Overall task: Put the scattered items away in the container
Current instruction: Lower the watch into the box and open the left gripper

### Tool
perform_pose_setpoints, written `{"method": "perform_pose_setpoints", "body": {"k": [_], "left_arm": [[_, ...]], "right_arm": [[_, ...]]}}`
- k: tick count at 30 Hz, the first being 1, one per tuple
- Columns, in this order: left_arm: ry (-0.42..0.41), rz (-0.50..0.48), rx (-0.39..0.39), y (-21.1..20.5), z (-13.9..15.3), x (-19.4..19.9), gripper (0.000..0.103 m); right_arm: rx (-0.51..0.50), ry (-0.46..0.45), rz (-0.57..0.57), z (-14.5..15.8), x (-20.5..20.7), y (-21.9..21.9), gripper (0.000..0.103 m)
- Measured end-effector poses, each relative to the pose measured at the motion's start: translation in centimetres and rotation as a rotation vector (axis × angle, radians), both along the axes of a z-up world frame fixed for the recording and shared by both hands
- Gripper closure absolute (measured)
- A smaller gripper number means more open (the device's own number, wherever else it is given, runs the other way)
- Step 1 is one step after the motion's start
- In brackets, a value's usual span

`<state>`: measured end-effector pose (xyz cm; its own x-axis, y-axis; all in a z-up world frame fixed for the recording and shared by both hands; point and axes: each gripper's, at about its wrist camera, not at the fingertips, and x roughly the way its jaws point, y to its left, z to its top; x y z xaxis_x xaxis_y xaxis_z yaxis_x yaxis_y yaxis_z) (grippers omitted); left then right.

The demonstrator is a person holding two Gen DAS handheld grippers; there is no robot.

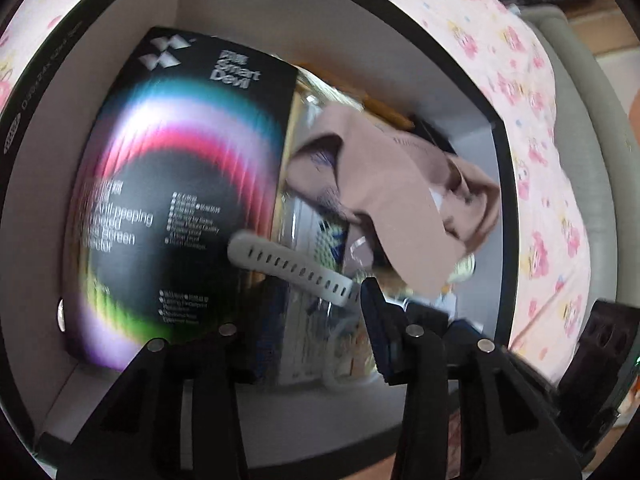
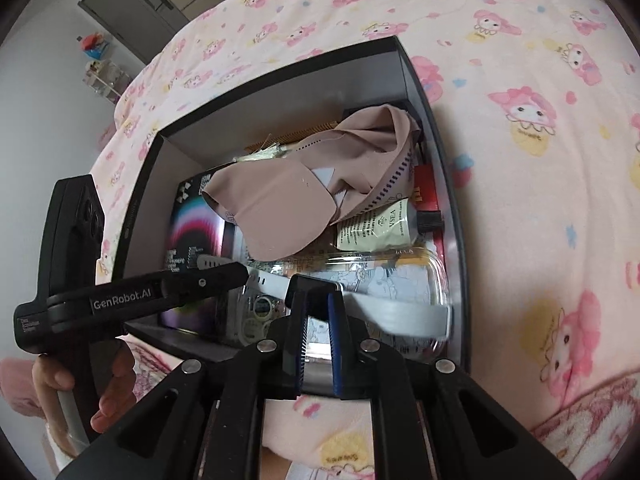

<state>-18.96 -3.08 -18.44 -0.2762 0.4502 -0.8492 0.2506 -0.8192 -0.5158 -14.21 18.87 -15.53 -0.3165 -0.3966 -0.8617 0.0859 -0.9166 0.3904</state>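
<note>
Both wrist views look steeply down (close) into the box (image 2: 404, 64).

Open black cardboard box (image 2: 404, 60) with pale inner walls on a pink cartoon-print bedsheet (image 2: 520, 120). Inside: crumpled dusty-pink fabric garment (image 2: 288, 208), cream tube with black cap (image 2: 376, 226), clear plastic lidded container (image 2: 400, 276), black rainbow-printed screen-protector package (image 2: 196, 216). Right gripper (image 2: 318, 296), jaws nearly closed on a grey perforated watch strap (image 2: 400, 316). Left gripper (image 2: 224, 278) reaching over the strap's far end
</note>
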Motion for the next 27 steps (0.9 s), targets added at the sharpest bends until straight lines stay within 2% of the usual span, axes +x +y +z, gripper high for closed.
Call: {"method": "perform_pose_setpoints", "body": {"k": [3, 4, 5, 8, 13, 15, 17, 19, 21, 23, 25, 27], "left_arm": [[0.035, 0.043, 0.027, -0.6, 0.2, 0.2, 0.064], [0.056, 0.055, 0.024, -0.8, 0.5, 0.3, 0.074], [0.073, 0.062, 0.020, -1.0, 0.7, 0.5, 0.095], [0.113, 0.069, 0.060, -1.6, 1.2, 1.0, 0.102], [0.215, 0.134, 0.048, -3.9, 3.5, 2.9, 0.102], [0.195, 0.127, 0.026, -4.6, 3.5, 3.1, 0.102], [0.135, 0.126, 0.003, -5.0, 3.1, 3.3, 0.101], [0.152, 0.117, -0.028, -5.3, 4.0, 4.3, 0.099], [0.169, 0.105, -0.077, -5.3, 5.0, 4.9, 0.094], [0.152, 0.069, -0.112, -5.1, 5.4, 5.0, 0.076], [0.139, 0.018, -0.128, -4.2, 5.5, 4.7, 0.068], [0.128, -0.011, -0.155, -3.5, 5.3, 4.7, 0.067]], "right_arm": [[-0.002, -0.007, -0.004, -0.6, -0.4, 0.0, 0.095], [-0.008, -0.008, -0.006, -0.7, -0.5, 0.1, 0.095], [-0.014, -0.006, -0.008, -0.7, -0.5, 0.2, 0.095], [-0.014, -0.003, -0.021, -0.7, -0.5, 0.4, 0.095], [-0.049, 0.026, -0.051, 0.7, 0.6, 1.4, 0.095], [-0.060, 0.023, -0.031, 1.0, 1.1, 1.3, 0.095], [-0.076, 0.003, -0.006, 0.9, 1.2, 0.9, 0.095], [-0.069, -0.020, 0.019, 0.6, 1.1, 0.3, 0.095], [-0.049, -0.015, 0.037, 0.7, 1.1, -0.3, 0.095], [-0.042, -0.020, 0.053, 0.5, 0.9, -0.7, 0.095], [-0.014, -0.017, 0.063, 0.5, 0.7, -1.2, 0.094], [0.007, -0.020, 0.077, 0.4, 0.4, -1.5, 0.091]]}}
